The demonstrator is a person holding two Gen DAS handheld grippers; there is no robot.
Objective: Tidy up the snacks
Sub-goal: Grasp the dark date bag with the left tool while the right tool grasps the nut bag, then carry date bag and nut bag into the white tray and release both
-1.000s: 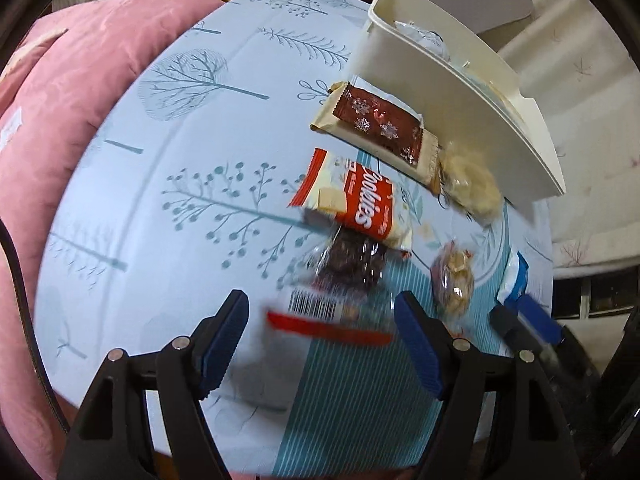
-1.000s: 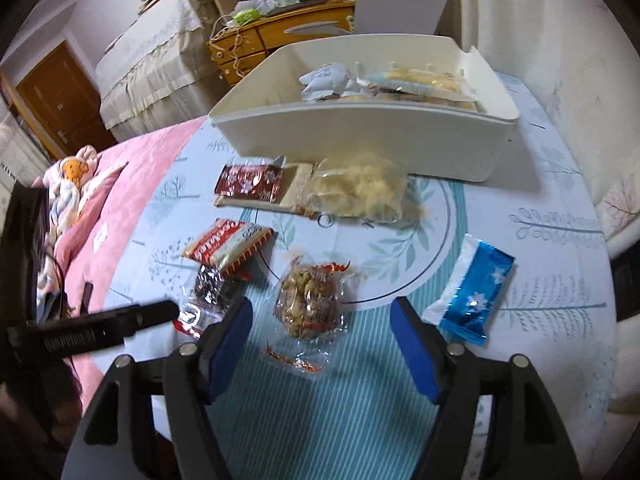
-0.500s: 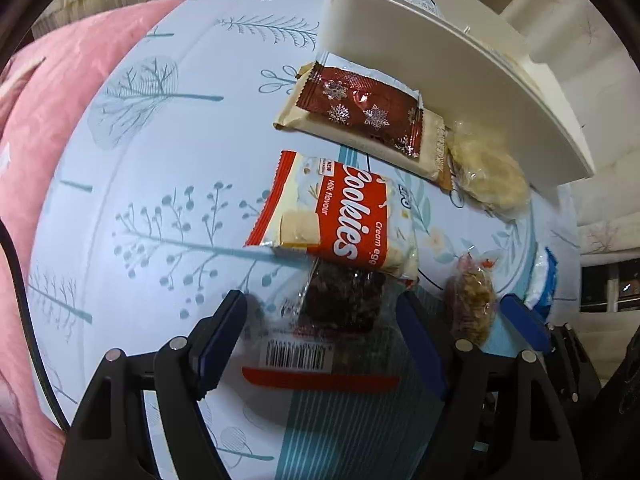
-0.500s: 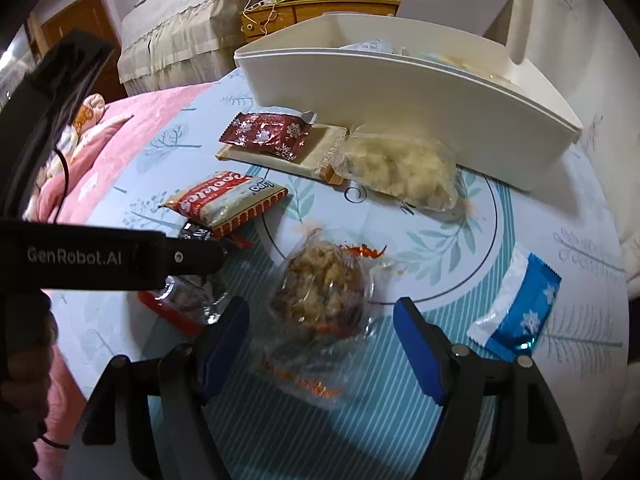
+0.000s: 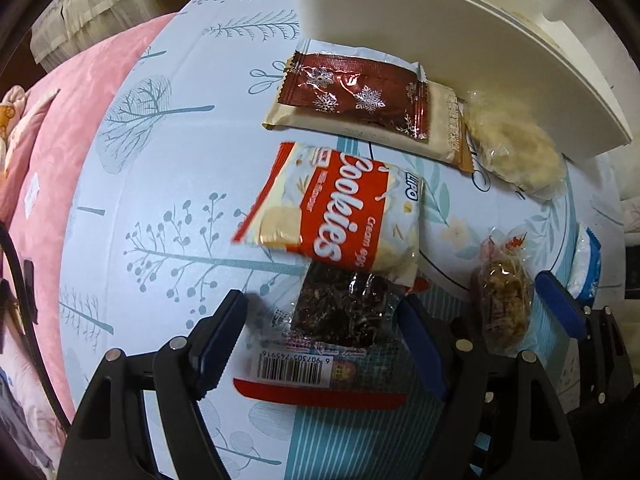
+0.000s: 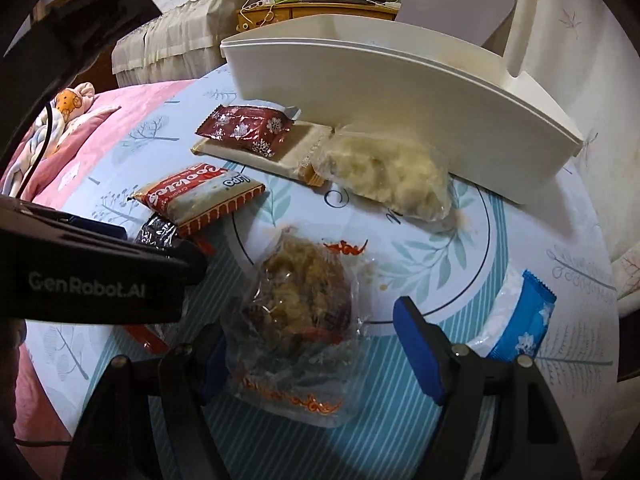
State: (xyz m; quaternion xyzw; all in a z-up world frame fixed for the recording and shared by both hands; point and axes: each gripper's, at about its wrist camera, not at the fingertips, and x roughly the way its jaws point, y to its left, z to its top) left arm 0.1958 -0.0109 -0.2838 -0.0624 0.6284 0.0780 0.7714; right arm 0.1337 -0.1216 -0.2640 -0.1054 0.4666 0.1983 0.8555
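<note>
Left gripper (image 5: 320, 340), jaws wide, straddles a clear packet of dark snack with barcode (image 5: 340, 320); right gripper (image 6: 312, 356), wide, straddles a crinkled clear bag of brown clusters (image 6: 304, 300), near the white plastic bin (image 6: 400, 92).

Round table (image 6: 532, 240), covered with a pale blue cloth printed with trees and a striped ring. Lying on it: white plastic bin (image 6: 400, 96) at the far side; beige wafer packet (image 5: 440, 128) beside the bin; pale snack bag (image 6: 392, 176); red-and-white Cookies packet (image 5: 344, 212); clear bag of dark snack (image 5: 340, 312); clear bag of brown nutty snack (image 6: 304, 300); blue-and-white sachet (image 6: 520, 320).
</note>
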